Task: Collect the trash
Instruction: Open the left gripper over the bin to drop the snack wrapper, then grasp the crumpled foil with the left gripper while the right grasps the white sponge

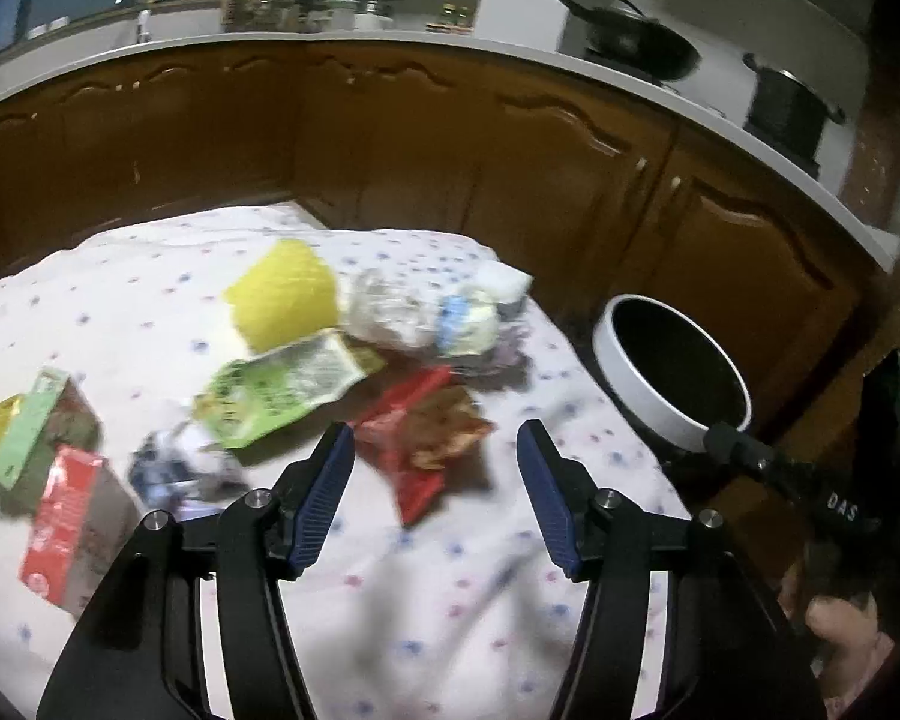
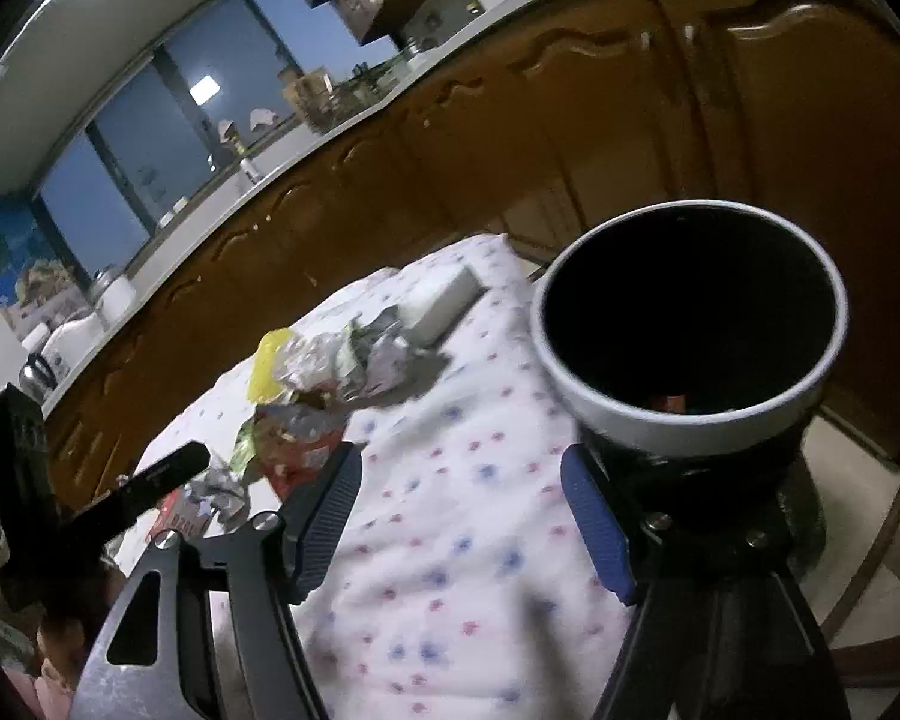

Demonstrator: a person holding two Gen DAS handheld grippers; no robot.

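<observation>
Trash lies on a table with a white dotted cloth [image 1: 426, 612]: a red snack wrapper [image 1: 426, 444], a green packet [image 1: 282, 390], a yellow piece [image 1: 285, 294], crumpled clear plastic [image 1: 390, 306] and small cartons at the left [image 1: 60, 480]. A white-rimmed bin [image 1: 672, 360] with a dark inside stands off the table's right edge. My left gripper [image 1: 435, 450] is open, hovering just above the red wrapper. My right gripper [image 2: 459, 480] is open and empty over the cloth, beside the bin [image 2: 690, 324]. The trash pile [image 2: 324, 384] lies to its left.
Brown kitchen cabinets [image 1: 390, 138] under a white counter run behind the table. A pan [image 1: 630, 30] and a pot [image 1: 786, 102] sit on the counter at the right. The other gripper's body [image 1: 810, 480] shows at the right edge.
</observation>
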